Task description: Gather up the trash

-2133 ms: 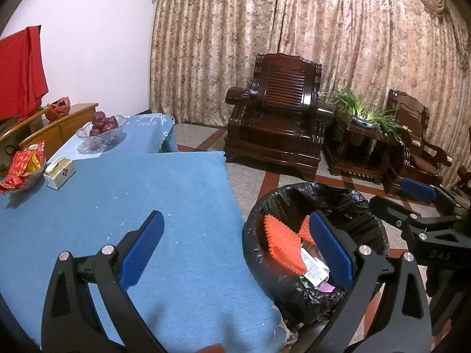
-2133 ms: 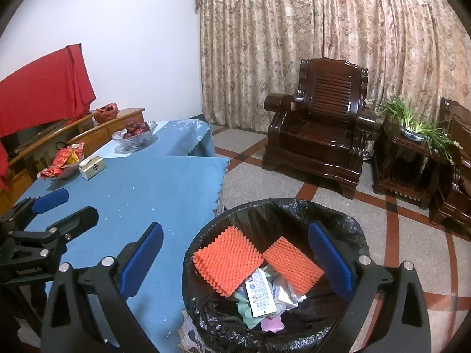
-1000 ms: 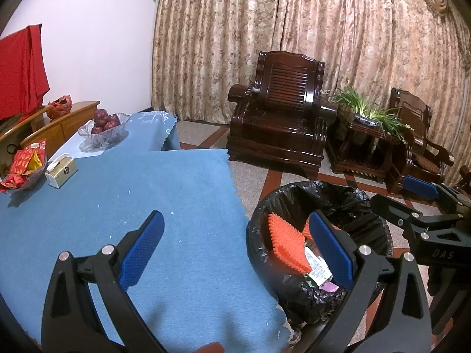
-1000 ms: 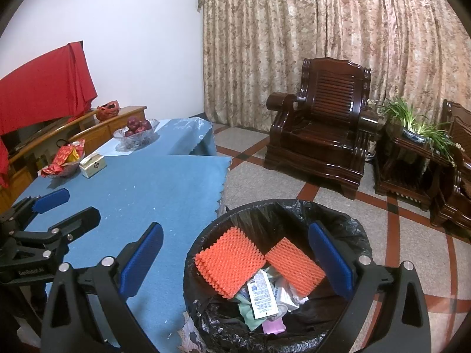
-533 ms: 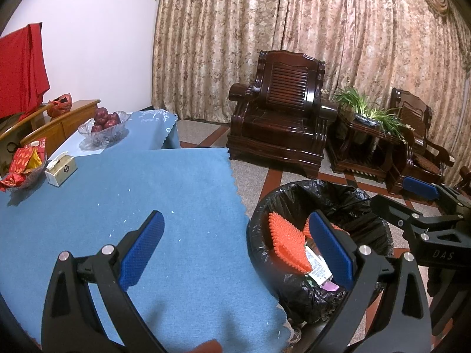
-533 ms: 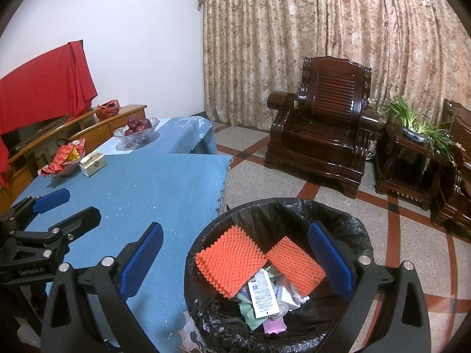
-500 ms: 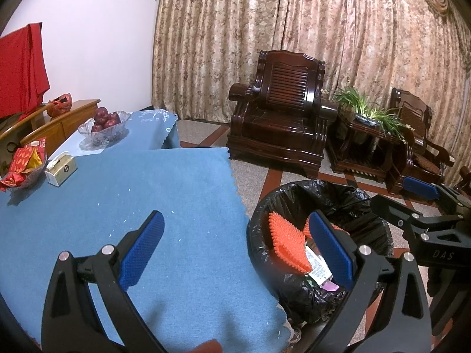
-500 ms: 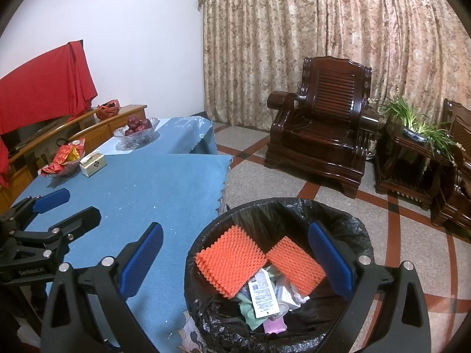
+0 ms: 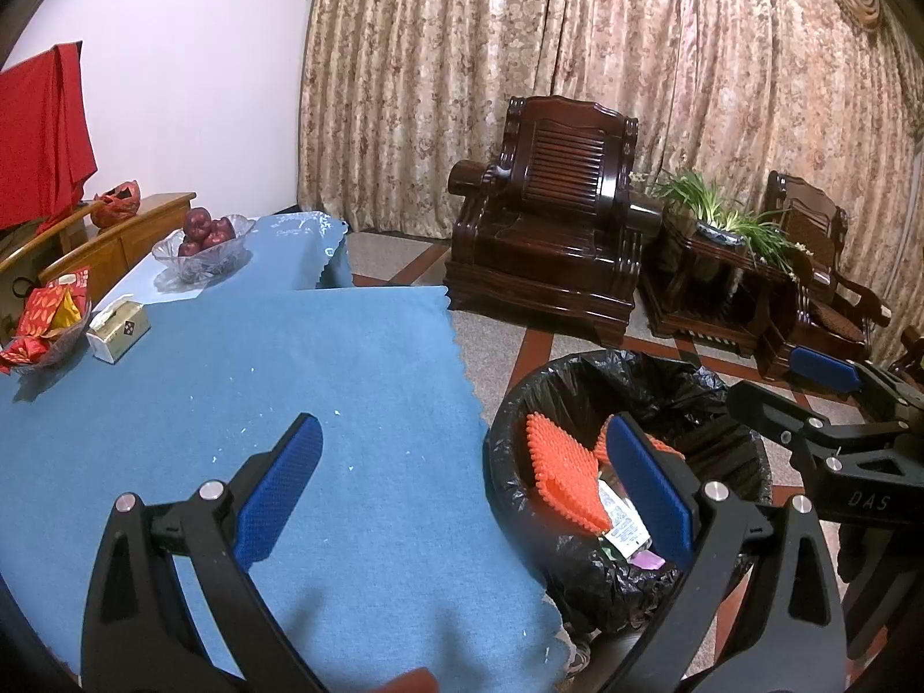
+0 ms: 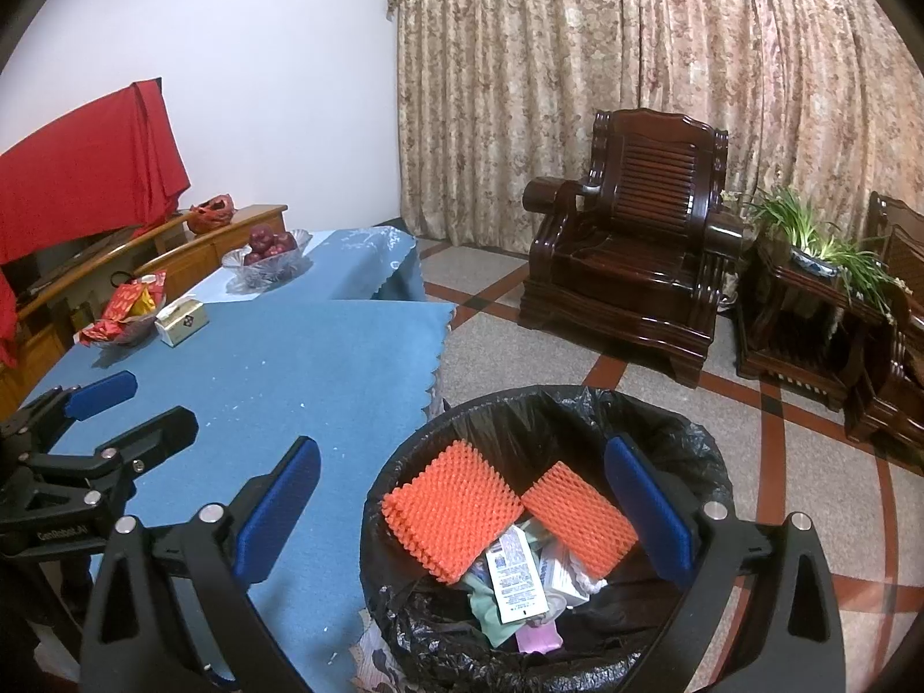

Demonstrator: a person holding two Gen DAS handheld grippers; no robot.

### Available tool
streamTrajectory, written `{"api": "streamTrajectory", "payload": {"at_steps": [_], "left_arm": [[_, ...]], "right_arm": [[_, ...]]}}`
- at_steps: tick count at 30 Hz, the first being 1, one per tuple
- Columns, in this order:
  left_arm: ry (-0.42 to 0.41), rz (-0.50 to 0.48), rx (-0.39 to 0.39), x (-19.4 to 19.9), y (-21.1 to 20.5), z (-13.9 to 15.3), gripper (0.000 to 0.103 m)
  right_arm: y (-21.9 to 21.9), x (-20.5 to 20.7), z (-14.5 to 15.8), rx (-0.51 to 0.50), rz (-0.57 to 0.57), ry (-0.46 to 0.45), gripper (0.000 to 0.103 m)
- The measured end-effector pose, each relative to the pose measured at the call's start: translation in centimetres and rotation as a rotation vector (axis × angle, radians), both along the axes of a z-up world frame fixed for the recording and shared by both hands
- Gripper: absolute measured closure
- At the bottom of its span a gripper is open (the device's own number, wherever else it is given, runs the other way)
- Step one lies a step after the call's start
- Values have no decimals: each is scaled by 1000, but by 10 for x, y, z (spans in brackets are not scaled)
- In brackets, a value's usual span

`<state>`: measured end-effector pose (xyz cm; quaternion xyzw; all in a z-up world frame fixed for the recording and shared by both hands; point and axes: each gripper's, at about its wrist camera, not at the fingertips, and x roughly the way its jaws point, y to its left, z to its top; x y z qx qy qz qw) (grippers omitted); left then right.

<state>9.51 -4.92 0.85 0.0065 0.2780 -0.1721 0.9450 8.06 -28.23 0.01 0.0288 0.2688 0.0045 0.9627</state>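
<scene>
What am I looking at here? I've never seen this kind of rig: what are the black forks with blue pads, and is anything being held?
Those forks are two hand-held grippers; a person carries one in each hand, and each has a camera looking forward along its own fingers. The left wrist view shows the left gripper over the blue tablecloth, with the right gripper at the frame's right edge. The right wrist view shows the right gripper above the black-lined trash bin, which holds two orange foam nets and some packaging. Both grippers are open and hold nothing. On the table sit a fruit bowl, a small box and a dish of red packets.
</scene>
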Motion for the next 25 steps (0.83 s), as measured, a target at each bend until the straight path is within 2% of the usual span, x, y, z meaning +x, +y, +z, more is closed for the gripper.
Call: {"api": "streamTrajectory", "payload": {"at_steps": [17, 25], "left_arm": [[5, 0, 0, 1, 1, 0, 7], [14, 0, 3, -10, 10, -12, 7]], "right_arm": [[2, -2, -4, 1, -2, 6, 6], [3, -4, -5, 2, -1, 7, 6]]}}
